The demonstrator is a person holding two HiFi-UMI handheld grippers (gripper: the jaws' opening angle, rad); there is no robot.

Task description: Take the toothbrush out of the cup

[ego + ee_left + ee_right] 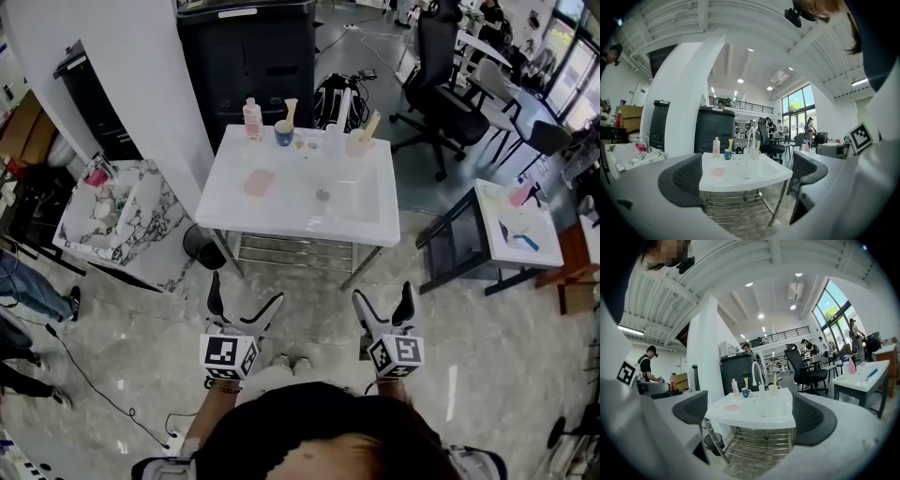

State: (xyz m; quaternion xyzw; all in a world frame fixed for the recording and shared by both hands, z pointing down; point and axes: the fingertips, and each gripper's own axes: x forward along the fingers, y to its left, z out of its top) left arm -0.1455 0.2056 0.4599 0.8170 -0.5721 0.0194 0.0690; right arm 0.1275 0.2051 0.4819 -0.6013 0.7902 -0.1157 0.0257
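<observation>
The left gripper point(247, 289) and right gripper point(382, 291) had their jaws apart and empty, probably readied for grasping. The cream plastic toothbrush point(292, 110) stood upright in the far round blue cup point(284, 135).

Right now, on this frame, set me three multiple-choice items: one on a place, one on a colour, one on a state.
1. Where is the blue cup?
A. on the floor
B. at the sink's back rim, beside the pink bottle
C. on a chair

2. What colour is the pad on the sink?
A. pink
B. green
C. black

3. How are the left gripper and right gripper?
A. both shut on a toothbrush
B. both open, empty
C. one holds a cup

Key: 1 B, it stands by the bottle at the back rim; 2 A, plainly pink; 3 B, each gripper view shows jaws apart, nothing between.
</observation>
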